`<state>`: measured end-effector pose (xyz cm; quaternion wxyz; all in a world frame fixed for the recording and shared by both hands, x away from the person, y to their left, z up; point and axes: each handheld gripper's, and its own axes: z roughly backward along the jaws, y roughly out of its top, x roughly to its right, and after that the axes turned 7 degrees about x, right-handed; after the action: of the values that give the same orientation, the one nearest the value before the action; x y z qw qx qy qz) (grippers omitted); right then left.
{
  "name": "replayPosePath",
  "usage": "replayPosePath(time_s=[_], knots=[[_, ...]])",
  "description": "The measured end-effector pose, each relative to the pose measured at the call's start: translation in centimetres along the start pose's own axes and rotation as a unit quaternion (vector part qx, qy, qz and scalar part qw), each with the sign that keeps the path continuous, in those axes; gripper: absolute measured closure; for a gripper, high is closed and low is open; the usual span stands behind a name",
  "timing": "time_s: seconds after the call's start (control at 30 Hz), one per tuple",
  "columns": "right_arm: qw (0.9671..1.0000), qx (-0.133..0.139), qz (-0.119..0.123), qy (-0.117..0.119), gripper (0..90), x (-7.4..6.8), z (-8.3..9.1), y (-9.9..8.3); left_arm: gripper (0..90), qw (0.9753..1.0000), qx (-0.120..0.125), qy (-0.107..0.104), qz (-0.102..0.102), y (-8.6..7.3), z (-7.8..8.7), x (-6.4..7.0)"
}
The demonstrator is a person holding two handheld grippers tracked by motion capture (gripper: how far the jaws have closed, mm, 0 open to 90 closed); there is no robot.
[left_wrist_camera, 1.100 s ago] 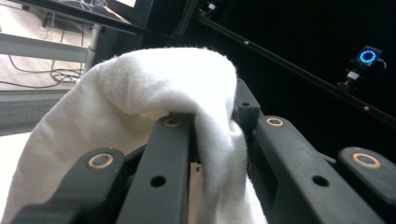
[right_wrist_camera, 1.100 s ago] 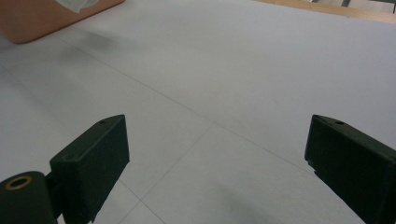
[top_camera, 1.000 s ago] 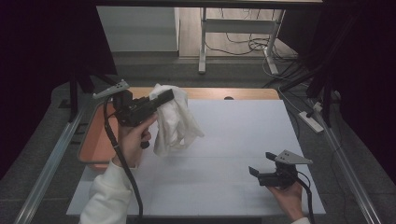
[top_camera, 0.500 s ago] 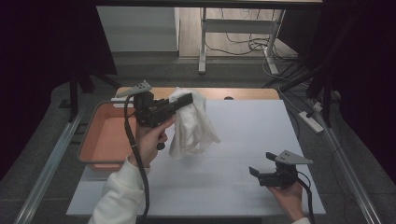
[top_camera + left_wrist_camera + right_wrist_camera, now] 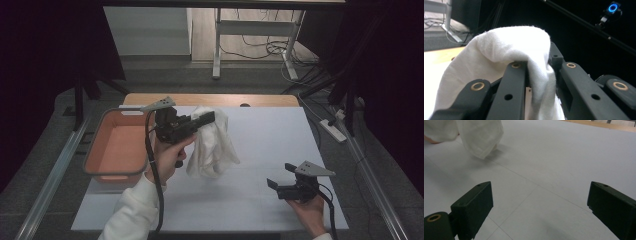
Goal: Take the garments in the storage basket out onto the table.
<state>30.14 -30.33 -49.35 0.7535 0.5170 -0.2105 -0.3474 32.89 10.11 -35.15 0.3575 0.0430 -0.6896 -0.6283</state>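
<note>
White tabletop with wooden far edge — grey floor, white desk frame, loose cables — dark surroundings.

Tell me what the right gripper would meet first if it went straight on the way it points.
Probably the hanging white cloth. The open right gripper looks low across bare table, and the cloth held by the left gripper is ahead and left, so it might pass beside it; depth is unclear.

White cloth soft, matt; table cover smooth; basin plastic
</note>
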Motion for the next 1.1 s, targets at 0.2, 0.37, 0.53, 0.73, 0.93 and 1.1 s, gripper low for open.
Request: replayPosePath(time_s=[0.2,0.37,0.53,0.73,0.93,1.1], knots=[[1.0000,0.002,0.000,-0.002,6.5,0.0,0.0,0.0,80.3,0.9998,-0.020,0.008,-0.003,-1.5,-0.7,-0.5],[1.0000,0.001,-0.001,-0.002,6.5,0.0,0.0,0.0,80.3,0.9994,-0.033,0.011,-0.003,-2.6,-1.0,-1.1],[1.0000,0.001,0.001,-0.002,6.5,0.0,0.0,0.0,80.1,0.9986,-0.046,0.017,-0.019,-4.0,-1.1,-1.7],[1.0000,-0.002,0.001,-0.001,6.5,0.0,-0.1,-0.1,80.0,0.9970,-0.070,0.023,-0.021,-6.1,-1.6,-2.8],[1.0000,-0.005,0.004,-0.001,6.5,-0.1,-0.2,-0.1,79.9,0.9937,-0.095,0.035,-0.048,-7.5,-2.4,-3.5],[1.0000,-0.007,0.004,-0.002,6.5,-0.1,-0.1,-0.1,79.7,0.9910,-0.115,0.046,-0.051,-8.7,-3.2,-4.4]])
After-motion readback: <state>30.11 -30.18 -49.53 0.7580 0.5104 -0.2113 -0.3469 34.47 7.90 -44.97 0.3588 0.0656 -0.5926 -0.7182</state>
